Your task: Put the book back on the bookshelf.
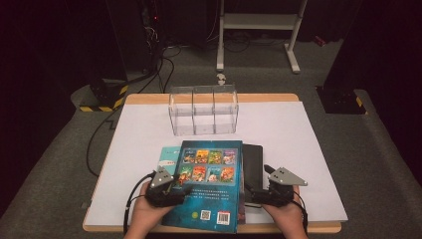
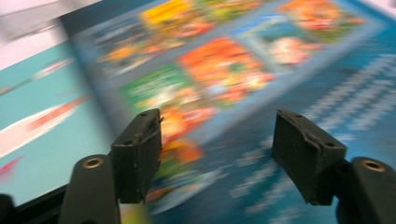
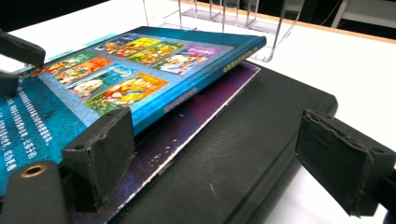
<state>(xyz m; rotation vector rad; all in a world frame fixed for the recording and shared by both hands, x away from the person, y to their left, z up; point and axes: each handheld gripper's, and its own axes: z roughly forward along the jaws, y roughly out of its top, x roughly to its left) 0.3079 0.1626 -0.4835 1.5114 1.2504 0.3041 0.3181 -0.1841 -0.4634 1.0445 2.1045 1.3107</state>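
Observation:
A blue picture book (image 1: 211,184) lies back cover up on top of a stack at the table's near edge. Under it a teal book (image 1: 169,157) juts out at the left and a black book (image 1: 252,167) at the right. My left gripper (image 1: 173,188) hovers open over the blue cover (image 2: 261,93), with nothing between its pads. The right gripper (image 1: 269,191) is open and low at the stack's right side. Its jaws straddle the black book (image 3: 252,154) and a purple cover (image 3: 196,116), with one pad (image 3: 105,149) beside the blue book's (image 3: 116,70) spine edge.
A clear three-compartment organizer (image 1: 203,110) stands empty at the back middle of the white table sheet (image 1: 288,134). Its wall (image 3: 224,14) rises just beyond the books. A white stand (image 1: 259,22) and cables are on the floor behind the table.

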